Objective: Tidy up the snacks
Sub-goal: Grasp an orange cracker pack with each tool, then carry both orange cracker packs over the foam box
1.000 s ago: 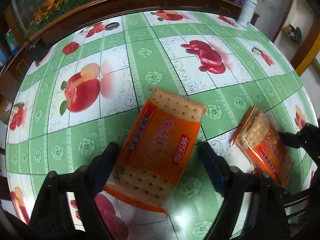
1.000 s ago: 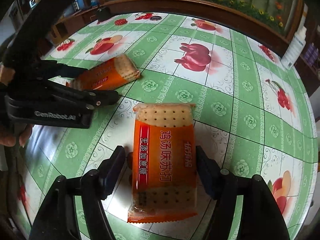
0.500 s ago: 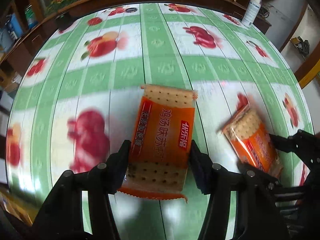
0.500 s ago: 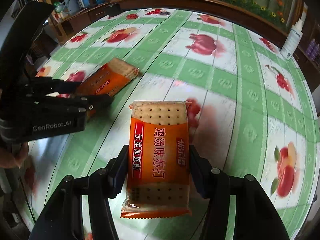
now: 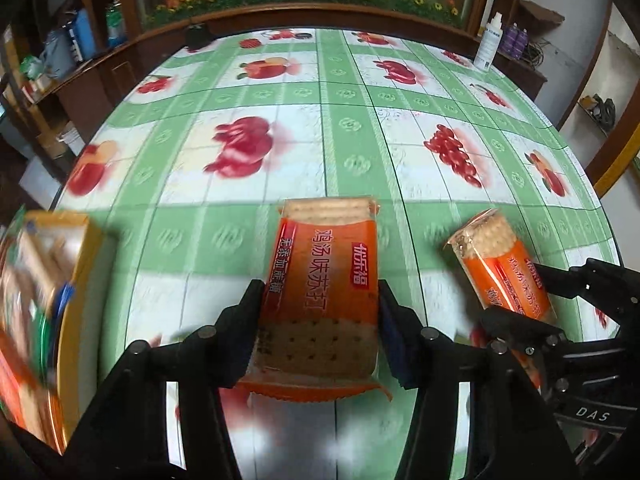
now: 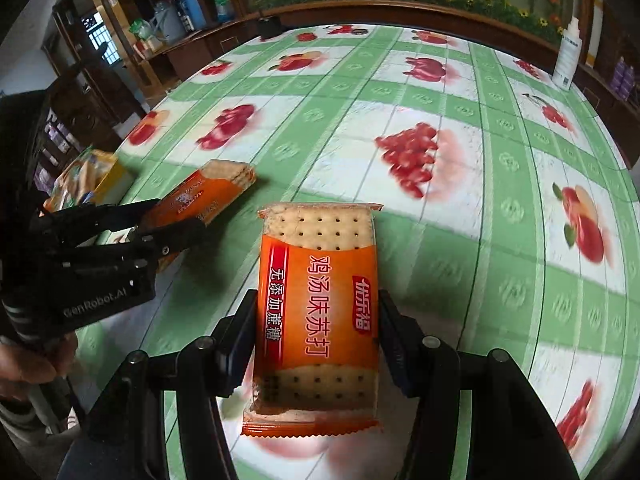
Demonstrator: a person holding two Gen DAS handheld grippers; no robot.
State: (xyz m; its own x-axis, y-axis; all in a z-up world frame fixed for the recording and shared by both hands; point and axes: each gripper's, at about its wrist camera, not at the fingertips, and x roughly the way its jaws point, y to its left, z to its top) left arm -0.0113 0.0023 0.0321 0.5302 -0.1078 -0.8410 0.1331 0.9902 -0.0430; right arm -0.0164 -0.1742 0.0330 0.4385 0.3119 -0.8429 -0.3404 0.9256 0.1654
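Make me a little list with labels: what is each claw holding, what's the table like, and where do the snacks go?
left claw: shut on an orange cracker packet, jaws have just been closing
right claw: shut on a second orange cracker packet
packets: same kind, both lifted off the table
table: green and white cloth with red fruit pictures
yellow box: at the left edge, snacks inside, blurred
white bottle: upright at the far edge

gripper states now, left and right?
Left gripper: jaws just closed, shut on its orange cracker pack.
Right gripper: jaws just closed, shut on the other orange cracker pack.
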